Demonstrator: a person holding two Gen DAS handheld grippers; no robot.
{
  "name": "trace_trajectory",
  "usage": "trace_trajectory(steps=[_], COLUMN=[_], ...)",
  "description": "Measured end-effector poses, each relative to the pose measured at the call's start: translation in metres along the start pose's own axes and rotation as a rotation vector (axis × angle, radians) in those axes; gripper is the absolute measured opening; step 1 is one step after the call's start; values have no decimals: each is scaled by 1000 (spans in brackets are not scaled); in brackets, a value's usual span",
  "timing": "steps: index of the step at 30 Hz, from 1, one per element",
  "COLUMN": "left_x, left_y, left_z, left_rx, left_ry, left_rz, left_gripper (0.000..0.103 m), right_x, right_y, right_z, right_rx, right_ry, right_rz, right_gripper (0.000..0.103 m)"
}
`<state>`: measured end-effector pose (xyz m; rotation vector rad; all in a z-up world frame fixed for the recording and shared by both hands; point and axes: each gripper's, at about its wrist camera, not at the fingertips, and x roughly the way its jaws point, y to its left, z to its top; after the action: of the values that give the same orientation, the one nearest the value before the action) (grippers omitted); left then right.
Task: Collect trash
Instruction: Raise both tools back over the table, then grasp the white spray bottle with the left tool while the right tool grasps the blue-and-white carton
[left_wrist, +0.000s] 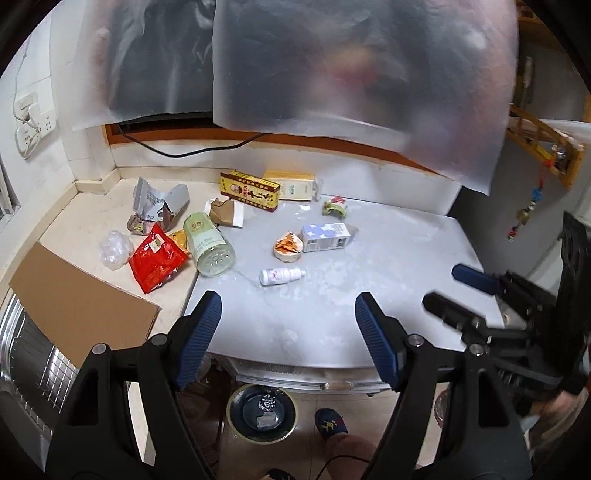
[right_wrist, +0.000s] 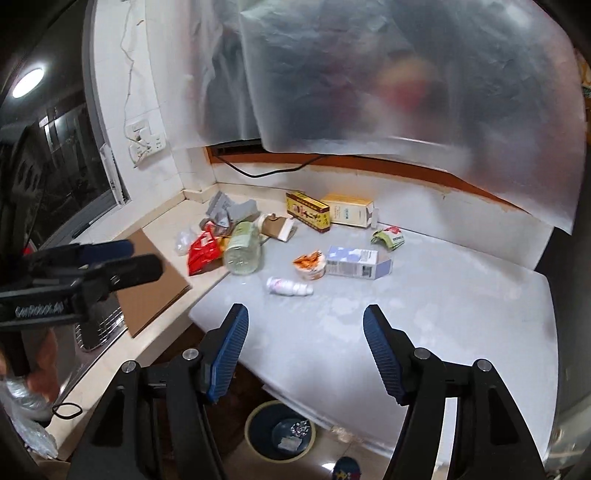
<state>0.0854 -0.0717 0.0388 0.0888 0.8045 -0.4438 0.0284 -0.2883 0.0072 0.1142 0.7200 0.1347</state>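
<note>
Both the left gripper (left_wrist: 288, 310) and right gripper (right_wrist: 306, 325) are hovering spread and empty at lower frame, while trash like the small white bottle (left_wrist: 281, 276) is lying mid-frame above the bin (left_wrist: 262, 411)

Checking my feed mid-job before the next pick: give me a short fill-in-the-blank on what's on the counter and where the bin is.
1. The small white bottle lies on its ____.
2. The bin stands on the floor, ____ the counter's near edge.
3. The left claw and the right claw each hold ____.
4. The snack bag beside the clear jar is ____ in colour.

Missing words: side; below; nothing; red
</note>
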Motion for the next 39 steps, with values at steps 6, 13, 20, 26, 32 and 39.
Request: trace_trajectory(steps=[6,13,20,26,32,39], left_x=[62,152,207,230,257,280], left_y=[-3,5,15,21,28,31], left_z=[19,29,21,25,28,25], left_rx=[-62,-208,-359,-437,-532,-612], left_ry=[67,198,283,312,365,404], left_rz=[41,15,64,117,217,256], left_gripper=[73,73,72,72,72,71], right_x=[81,180,272,326,332,330], right_y=[-64,-113,-109,-97,-88,-86], right_z=[32,62,77,66,56,54], right_rx=[-47,-182,-390,-448,-495,-455], right_ry=[81,165,242,362,368,404], right_rz=[52,139,242,282,267,309], right_gripper=[66,68,75,73,62,41])
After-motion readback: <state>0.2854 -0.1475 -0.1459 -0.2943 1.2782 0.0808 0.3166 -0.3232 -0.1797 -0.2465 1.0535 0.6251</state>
